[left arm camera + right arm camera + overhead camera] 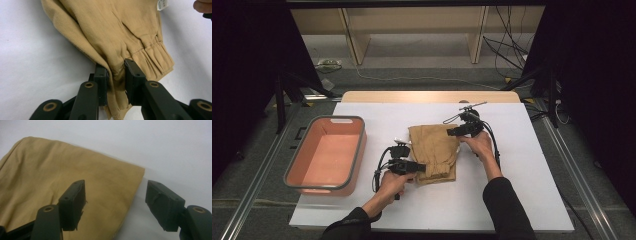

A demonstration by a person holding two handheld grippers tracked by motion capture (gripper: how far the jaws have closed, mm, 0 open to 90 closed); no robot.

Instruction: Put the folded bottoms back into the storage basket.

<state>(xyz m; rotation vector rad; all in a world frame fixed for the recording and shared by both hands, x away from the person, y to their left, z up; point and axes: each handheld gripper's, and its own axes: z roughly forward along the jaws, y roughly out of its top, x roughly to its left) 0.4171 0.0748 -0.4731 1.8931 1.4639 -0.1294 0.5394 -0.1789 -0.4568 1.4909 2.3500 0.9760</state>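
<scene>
A folded tan garment [434,150] with a gathered elastic cuff lies in the middle of the white table. My left gripper [419,167] is at its near left corner, shut on a bunch of the fabric [112,30] beside the cuff; the cloth is pinched between both black pads [101,75]. My right gripper [452,131] is at the garment's far right corner. Its jaws stand open either side of the fabric's edge [50,175], one pad over the cloth and the other over bare table, neither pressing.
An orange-pink basin with a grey rim [357,150] stands at the table's left, close to the left hand. White table surface [512,190] spreads to the right and front. A small white label [162,5] is sewn on the garment.
</scene>
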